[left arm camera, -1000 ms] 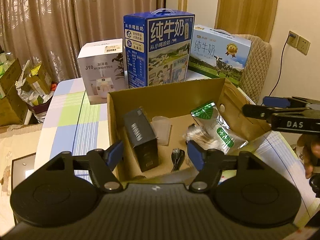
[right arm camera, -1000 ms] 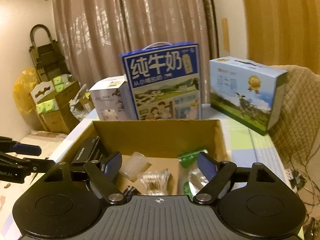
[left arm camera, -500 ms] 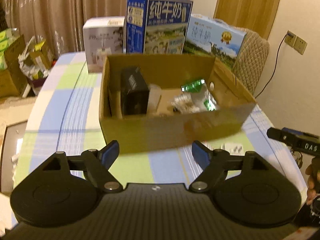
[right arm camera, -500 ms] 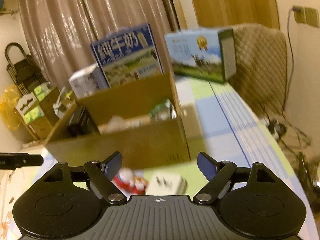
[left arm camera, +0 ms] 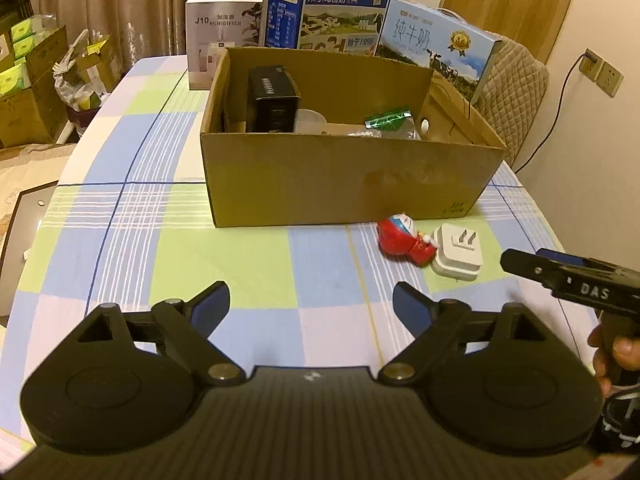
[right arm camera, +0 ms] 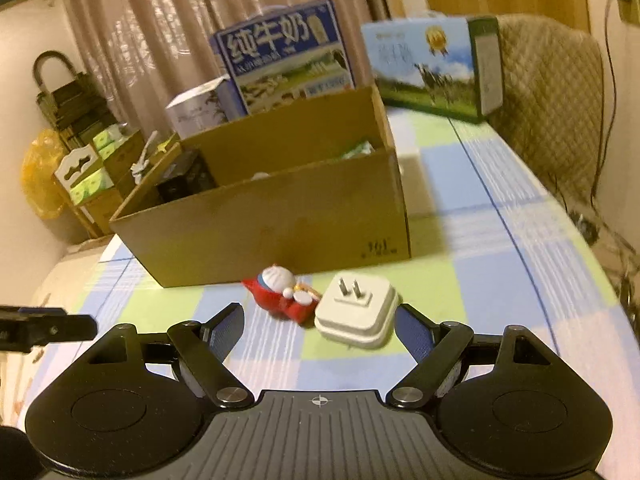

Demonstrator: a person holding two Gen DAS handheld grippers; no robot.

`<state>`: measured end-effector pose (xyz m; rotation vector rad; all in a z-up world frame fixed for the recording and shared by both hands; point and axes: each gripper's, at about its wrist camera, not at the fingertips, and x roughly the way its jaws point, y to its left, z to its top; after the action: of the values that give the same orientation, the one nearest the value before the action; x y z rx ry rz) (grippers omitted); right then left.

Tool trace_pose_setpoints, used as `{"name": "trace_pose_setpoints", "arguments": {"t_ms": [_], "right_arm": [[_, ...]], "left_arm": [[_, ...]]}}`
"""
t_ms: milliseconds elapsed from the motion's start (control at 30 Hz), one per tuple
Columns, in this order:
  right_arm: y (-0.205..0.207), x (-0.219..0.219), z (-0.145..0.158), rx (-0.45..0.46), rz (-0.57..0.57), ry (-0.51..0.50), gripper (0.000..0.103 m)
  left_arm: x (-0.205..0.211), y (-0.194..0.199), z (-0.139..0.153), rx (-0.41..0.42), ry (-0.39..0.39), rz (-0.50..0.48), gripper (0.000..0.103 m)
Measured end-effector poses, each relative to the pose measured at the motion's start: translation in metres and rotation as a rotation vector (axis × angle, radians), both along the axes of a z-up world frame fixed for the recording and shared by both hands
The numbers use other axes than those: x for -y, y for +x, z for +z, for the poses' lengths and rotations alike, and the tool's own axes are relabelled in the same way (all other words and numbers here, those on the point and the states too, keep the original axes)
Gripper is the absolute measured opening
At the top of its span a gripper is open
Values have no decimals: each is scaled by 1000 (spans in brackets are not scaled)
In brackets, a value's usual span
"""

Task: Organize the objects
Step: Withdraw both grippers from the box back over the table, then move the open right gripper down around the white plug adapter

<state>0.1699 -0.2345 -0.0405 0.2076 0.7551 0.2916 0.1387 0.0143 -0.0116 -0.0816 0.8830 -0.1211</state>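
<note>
The white square two-prong plug adapter lies on the checked tabletop, touching the red-and-blue toy figurine at its 9 o'clock, before the brown cardboard box. The right tool is released and empty; straddle the adapter only, clear of the figurine. The left tool is empty, its jaws opening.

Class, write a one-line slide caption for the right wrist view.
Open right tongs approach a white plug adapter touching a red toy figure before the cardboard box.
</note>
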Motion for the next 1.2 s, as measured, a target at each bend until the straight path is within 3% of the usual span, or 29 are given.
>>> {"name": "trace_pose_setpoints", "arguments": {"t_ms": [800, 1200], "right_arm": [[-2, 0, -1, 5, -6, -35, 80], [26, -2, -31, -73, -12, -102, 80]], "left_arm": [[14, 0, -2, -7, 12, -17, 89], [18, 27, -27, -32, 0, -31, 90]]}}
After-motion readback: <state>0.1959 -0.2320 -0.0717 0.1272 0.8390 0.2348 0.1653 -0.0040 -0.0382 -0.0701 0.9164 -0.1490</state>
